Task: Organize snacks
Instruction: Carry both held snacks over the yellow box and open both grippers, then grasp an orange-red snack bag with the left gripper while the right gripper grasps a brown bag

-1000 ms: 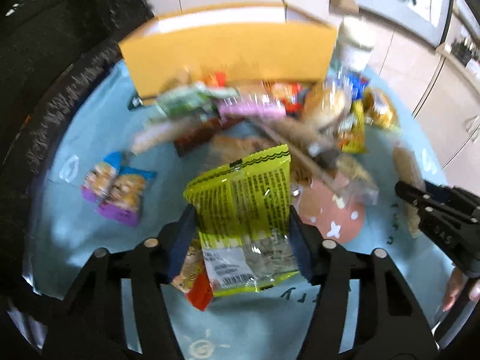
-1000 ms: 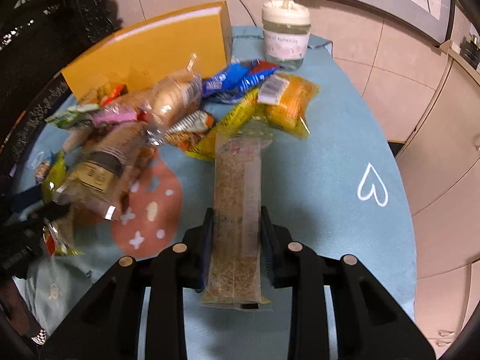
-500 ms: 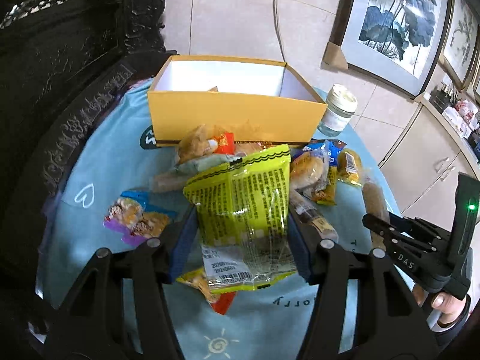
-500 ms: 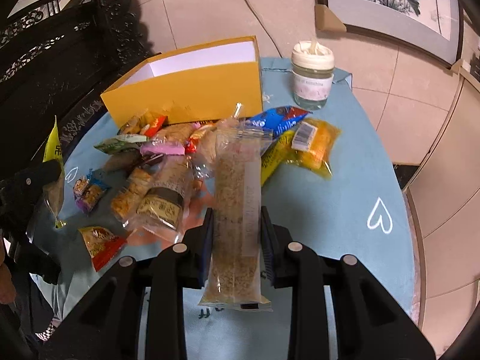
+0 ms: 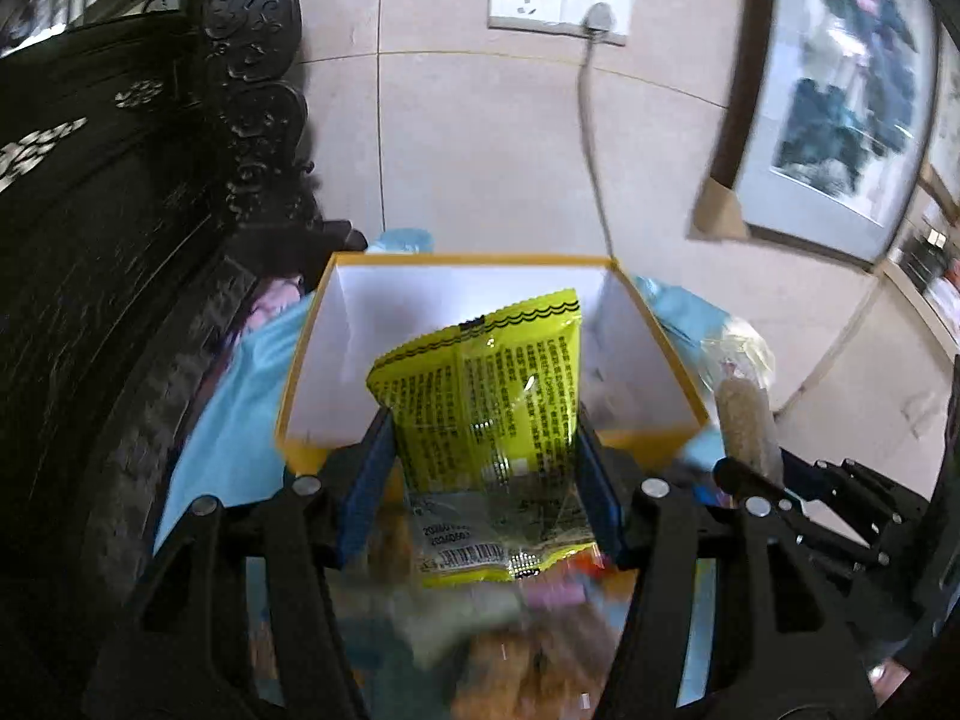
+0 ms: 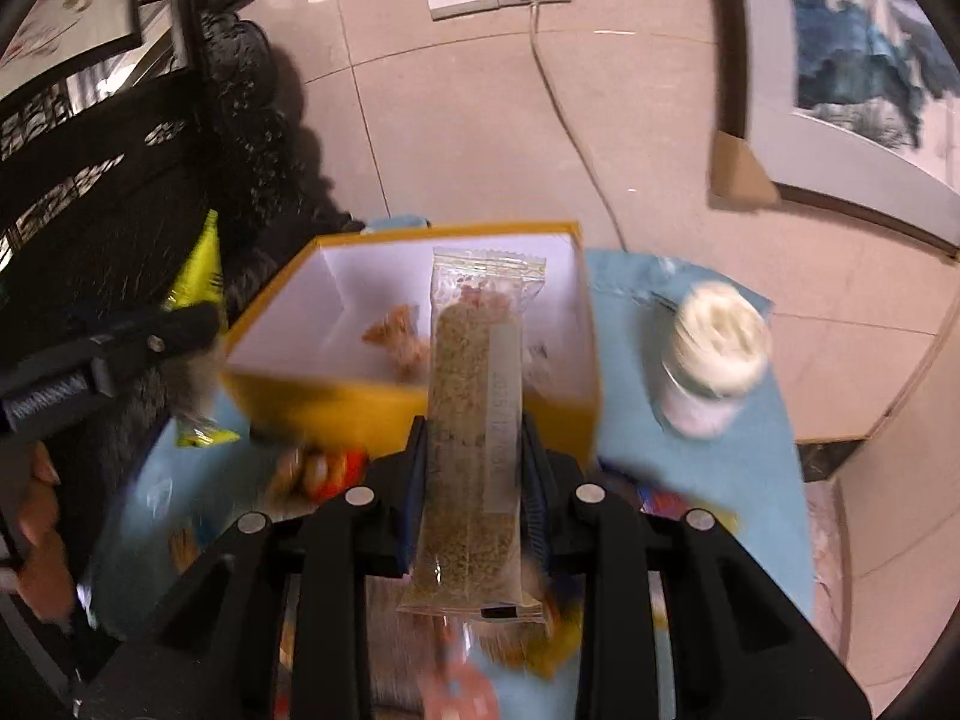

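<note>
The left gripper (image 5: 480,474) clamps a yellow-green snack packet (image 5: 480,420) between half-spread jaws, while the right gripper (image 6: 471,474), jaws nearly closed, pinches a long clear-wrapped cereal bar (image 6: 474,420). Both hang in front of an open yellow box (image 6: 336,402) on a blue tablecloth (image 6: 738,468); a white-lidded jar (image 6: 714,354) stands right.

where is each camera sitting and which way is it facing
Left wrist: on the left gripper, looking down along its fingers at the open yellow cardboard box and tiled wall; the jaws clamp a yellow-green snack bag; the right gripper shows at the right edge.
Right wrist: on the right gripper, facing the same box; the jaws clamp a long clear-wrapped grain bar; the left gripper and a hand show at left.
Shared: box, wall sockets, blue tablecloth.
</note>
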The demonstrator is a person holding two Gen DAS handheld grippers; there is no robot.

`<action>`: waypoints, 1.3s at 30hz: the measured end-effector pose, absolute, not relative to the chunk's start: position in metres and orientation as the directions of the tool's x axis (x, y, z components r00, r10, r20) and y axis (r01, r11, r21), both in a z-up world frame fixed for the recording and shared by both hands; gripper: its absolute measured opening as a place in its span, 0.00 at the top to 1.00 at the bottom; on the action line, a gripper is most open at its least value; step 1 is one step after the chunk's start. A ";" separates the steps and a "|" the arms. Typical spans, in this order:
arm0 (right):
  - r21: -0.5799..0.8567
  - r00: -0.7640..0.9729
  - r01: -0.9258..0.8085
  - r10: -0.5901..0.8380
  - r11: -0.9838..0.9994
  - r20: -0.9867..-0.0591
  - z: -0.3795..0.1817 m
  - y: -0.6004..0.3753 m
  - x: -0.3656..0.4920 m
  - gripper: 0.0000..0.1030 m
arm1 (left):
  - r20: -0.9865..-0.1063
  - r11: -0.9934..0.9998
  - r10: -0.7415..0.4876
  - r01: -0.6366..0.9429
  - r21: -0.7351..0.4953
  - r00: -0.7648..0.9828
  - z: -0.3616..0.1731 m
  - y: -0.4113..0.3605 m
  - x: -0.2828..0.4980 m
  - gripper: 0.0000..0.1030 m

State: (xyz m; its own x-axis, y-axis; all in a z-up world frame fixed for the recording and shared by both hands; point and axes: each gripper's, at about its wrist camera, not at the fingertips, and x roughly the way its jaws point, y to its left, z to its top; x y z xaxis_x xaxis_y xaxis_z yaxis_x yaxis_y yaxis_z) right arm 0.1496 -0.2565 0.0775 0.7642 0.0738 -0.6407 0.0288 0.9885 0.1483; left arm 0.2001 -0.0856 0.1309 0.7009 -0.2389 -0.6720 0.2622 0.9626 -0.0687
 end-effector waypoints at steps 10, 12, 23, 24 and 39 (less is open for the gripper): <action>0.168 0.777 0.126 0.008 0.978 -0.630 0.050 -0.267 0.242 0.29 | -0.679 0.988 -0.140 0.145 -0.051 0.721 0.093 -0.109 0.282 0.02; 0.147 0.828 0.112 -0.010 0.983 -0.561 0.053 -0.266 0.225 0.29 | -0.667 0.987 -0.148 0.153 -0.051 0.730 0.089 -0.105 0.276 0.02; 0.229 0.823 0.066 0.077 0.971 -0.563 0.054 -0.282 0.128 0.29 | -0.683 0.972 -0.182 0.233 -0.018 0.707 0.096 -0.084 0.187 0.02; 0.224 0.817 0.068 0.075 0.972 -0.572 0.052 -0.280 0.121 0.29 | -0.683 0.970 -0.187 0.245 -0.012 0.706 0.096 -0.082 0.175 0.02; 0.108 0.711 0.050 0.041 0.993 -0.702 0.008 -0.237 0.024 0.29 | -0.723 0.949 -0.180 0.311 0.052 0.668 0.045 -0.057 0.059 0.02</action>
State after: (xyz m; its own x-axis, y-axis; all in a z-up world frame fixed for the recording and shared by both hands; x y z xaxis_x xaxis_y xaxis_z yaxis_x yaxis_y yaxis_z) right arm 0.0240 -0.2366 0.0076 0.7106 0.0411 -0.7024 0.0497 0.9929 0.1084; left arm 0.0595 -0.0571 0.0451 0.6677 -0.1795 -0.7225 0.3113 0.9489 0.0519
